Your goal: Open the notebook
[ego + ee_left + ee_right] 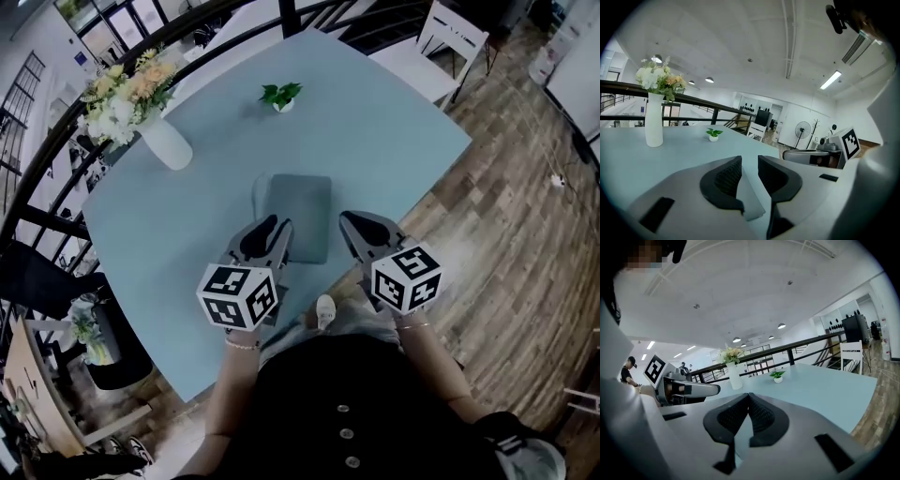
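Grey-green fabric-covered notebook (302, 211) lies closed and flat on the pale blue table (178, 253) before you; opening hasn't begun.
Your left gripper (274, 228) hovers at its left edge, jaws apart and empty; your right gripper (351, 221), just beside the right edge, is closed on nothing; next, catch the cover's edge and lift; brown plank floor (511, 244) surrounds the table.
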Action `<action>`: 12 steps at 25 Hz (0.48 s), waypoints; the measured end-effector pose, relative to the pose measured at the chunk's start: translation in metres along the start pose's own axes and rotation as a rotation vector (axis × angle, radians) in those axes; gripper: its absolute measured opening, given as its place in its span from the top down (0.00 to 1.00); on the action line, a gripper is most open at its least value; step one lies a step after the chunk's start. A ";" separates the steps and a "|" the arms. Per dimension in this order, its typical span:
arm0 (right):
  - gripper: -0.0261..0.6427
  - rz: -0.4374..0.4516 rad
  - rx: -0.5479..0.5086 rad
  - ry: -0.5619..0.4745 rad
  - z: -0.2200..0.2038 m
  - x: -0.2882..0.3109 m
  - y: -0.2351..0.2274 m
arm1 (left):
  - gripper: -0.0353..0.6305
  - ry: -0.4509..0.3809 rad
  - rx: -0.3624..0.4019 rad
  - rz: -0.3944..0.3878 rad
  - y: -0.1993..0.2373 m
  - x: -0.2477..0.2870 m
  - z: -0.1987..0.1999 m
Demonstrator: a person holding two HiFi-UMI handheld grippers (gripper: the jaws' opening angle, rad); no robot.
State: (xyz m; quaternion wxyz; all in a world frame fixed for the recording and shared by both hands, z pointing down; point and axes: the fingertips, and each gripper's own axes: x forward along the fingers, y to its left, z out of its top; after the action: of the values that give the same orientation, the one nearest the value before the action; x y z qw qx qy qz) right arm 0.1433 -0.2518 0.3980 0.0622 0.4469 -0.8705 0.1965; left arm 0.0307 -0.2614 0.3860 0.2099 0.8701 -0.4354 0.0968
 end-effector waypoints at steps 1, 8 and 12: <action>0.95 0.003 0.004 0.000 0.001 0.002 -0.005 | 0.78 0.006 0.003 0.004 0.000 0.004 0.000; 0.95 0.024 0.009 0.006 0.002 0.009 -0.015 | 0.78 0.021 -0.010 -0.004 -0.003 0.022 0.006; 0.95 0.027 0.017 0.014 -0.002 0.006 -0.020 | 0.78 0.017 0.003 -0.011 -0.007 0.028 0.011</action>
State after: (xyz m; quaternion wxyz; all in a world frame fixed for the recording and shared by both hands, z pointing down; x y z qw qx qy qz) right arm 0.1554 -0.2658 0.4071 0.0617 0.4345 -0.8742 0.2078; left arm 0.0530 -0.2833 0.3839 0.2126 0.8719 -0.4288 0.1036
